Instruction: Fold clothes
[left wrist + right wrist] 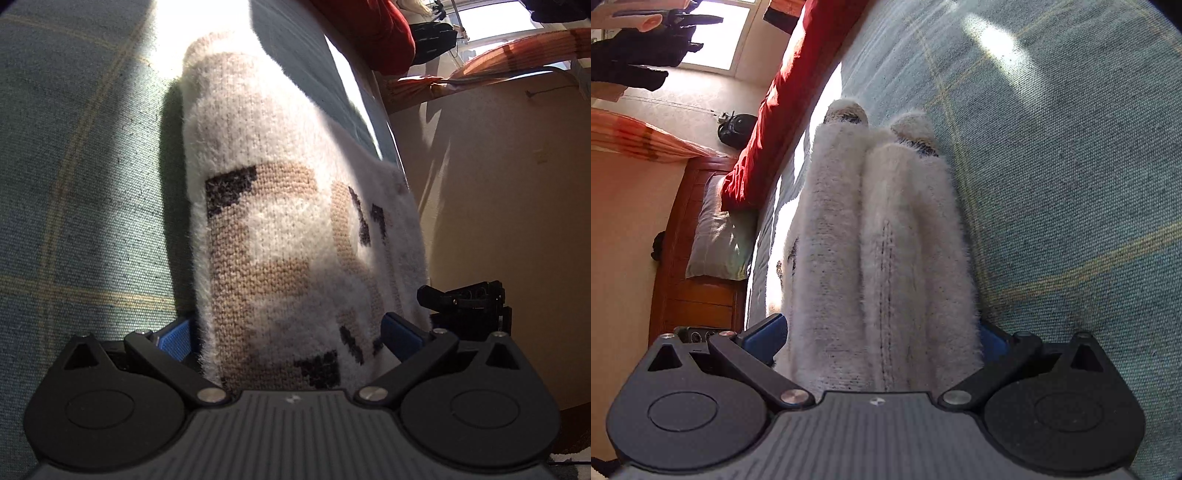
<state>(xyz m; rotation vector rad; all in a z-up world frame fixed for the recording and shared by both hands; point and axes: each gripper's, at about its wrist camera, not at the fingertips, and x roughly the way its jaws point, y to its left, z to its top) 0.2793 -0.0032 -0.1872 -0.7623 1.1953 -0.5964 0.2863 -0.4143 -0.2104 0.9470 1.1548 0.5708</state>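
1. your left gripper (288, 338) has its blue pads (173, 338) spread wide on either side of a thick fold of the fuzzy knit sweater (280, 229). the knit fills the gap between them, but you cannot tell from this view whether the pads actually press it.
2. your right gripper (882, 341) stands the same way: blue pads (768, 334) set wide, a bundle of the sweater (882, 240) packed between them, the far pad mostly buried in fluff. whether it is clamped cannot be told here either.
3. in the left wrist view the sweater shows its patterned face, white with tan and dark brown blocks. it runs away from the tongs as a long folded roll with a rounded far end.
4. in the right wrist view the same garment shows plain white, gathered into several side-by-side folds with a line of stitching down the middle one. two rounded ends sit at the far tip.
5. the sweater lies on a blue-green bed cover (74, 184) crossed by thin yellow lines, with bright sun patches falling across cloth and knit.
6. in the left wrist view, part of a black device (465, 306) shows just beside the sweater's edge, past the right pad.
7. further out in the right wrist view, a red blanket (783, 103) lies along the bed's edge. a pale pillow (716, 236) rests against a wooden headboard (698, 295), and a lit window (720, 33) sits beyond.
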